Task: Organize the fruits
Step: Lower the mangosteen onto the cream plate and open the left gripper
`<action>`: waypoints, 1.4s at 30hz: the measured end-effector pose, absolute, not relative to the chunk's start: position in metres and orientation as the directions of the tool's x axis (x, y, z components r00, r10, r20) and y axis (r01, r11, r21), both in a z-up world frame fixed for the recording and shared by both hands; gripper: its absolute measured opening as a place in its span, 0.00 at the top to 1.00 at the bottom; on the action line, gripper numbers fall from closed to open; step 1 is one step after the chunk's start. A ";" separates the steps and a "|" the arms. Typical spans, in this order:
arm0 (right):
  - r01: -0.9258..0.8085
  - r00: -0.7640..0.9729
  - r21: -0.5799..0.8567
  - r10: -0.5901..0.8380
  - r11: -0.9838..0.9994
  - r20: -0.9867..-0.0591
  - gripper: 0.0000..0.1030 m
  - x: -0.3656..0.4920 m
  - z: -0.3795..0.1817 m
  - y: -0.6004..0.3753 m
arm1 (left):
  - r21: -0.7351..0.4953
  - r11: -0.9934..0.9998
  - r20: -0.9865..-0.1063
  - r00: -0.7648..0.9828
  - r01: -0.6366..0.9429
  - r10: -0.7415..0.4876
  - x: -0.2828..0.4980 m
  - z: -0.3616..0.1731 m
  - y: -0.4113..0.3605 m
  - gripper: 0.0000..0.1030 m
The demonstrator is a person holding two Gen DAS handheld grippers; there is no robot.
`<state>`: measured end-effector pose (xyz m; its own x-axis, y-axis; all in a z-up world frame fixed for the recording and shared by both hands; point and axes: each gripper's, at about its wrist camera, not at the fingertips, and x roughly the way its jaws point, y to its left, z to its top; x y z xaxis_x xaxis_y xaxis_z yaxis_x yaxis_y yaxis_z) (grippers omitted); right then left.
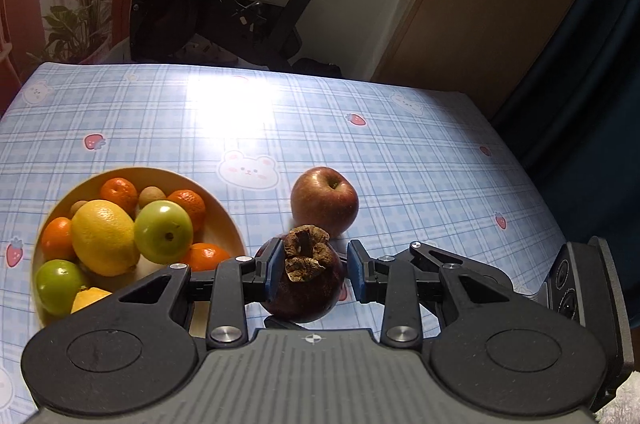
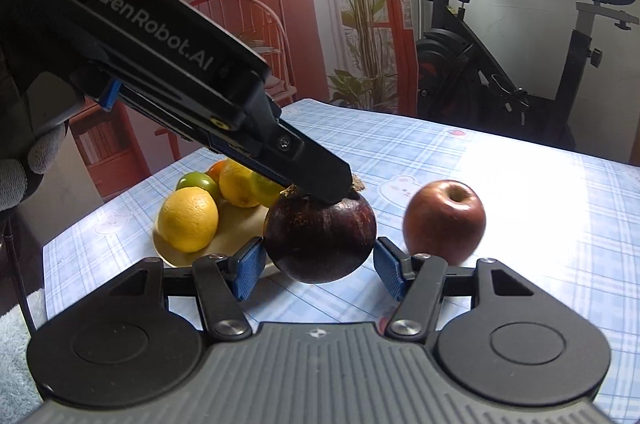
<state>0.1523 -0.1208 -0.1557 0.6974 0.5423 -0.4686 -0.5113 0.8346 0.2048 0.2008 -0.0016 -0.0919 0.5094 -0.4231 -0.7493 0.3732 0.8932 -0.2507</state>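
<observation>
Left wrist view: the left gripper (image 1: 312,274) pinches a dark mangosteen (image 1: 306,288) by its top, lifted near the table's (image 1: 420,152) front edge. The right gripper (image 2: 320,262) has its blue pads spread on either side of the fruit; I cannot tell whether they touch it. Behind it stands a red apple (image 1: 324,202); the fruit plate (image 1: 222,220) sits toward the left edge. The far half lies open. "GenRobot.AI" is printed on the left gripper's body.

Daylight glare blazing white on the tablecloth (image 1: 232,104) beyond the apple (image 1: 324,202), apple's edge motion-blurred, fisheye bending the table edges, corners dim.
</observation>
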 end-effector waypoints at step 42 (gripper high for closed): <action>-0.618 0.526 0.235 0.617 0.750 -0.585 0.39 0.181 -0.179 -0.039 | -0.342 0.915 -0.767 0.500 0.212 -0.402 0.195 -0.124 0.083 0.65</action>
<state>0.1805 -0.0395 -0.1787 0.5259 0.6171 -0.5853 -0.6180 0.7501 0.2354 0.1951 0.0832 -0.1242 0.5004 -0.4024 -0.7666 0.2123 0.9154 -0.3419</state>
